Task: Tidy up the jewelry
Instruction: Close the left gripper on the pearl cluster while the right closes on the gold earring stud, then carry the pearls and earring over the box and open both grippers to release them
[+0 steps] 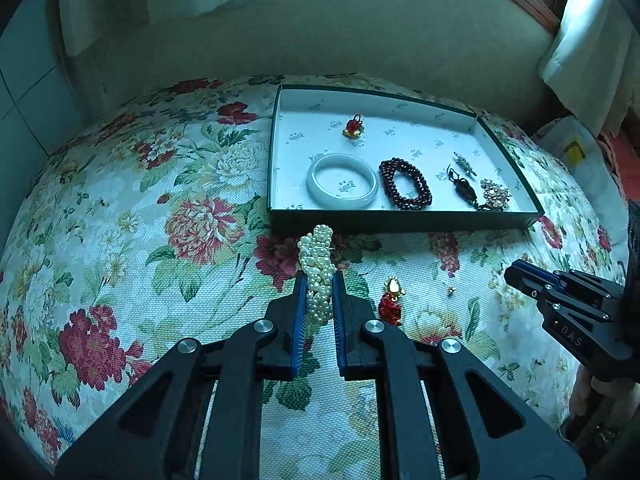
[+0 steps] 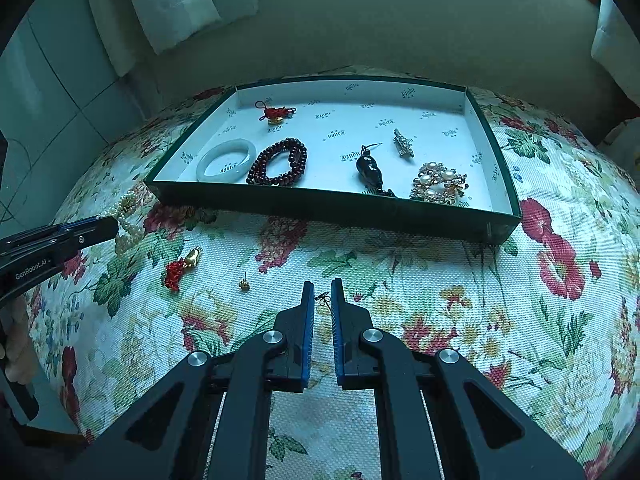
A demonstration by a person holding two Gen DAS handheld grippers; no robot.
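Your left gripper (image 1: 320, 280) is clamped on the pearl bracelet (image 1: 318, 268), just short of the box's (image 1: 400, 222) near edge. Your right gripper (image 2: 320, 296) pinches a small earring (image 2: 322, 299), with bare tablecloth (image 2: 420, 280) before the box.

The pearl bracelet (image 1: 318, 276) is partly hidden between the left gripper's (image 1: 319, 280) pads, and in the right wrist view that gripper covers most of it. The tiny earring (image 2: 322, 299) at the right gripper's (image 2: 320, 288) tips is too small to make out. Both grippers' bodies run off the bottom edge.
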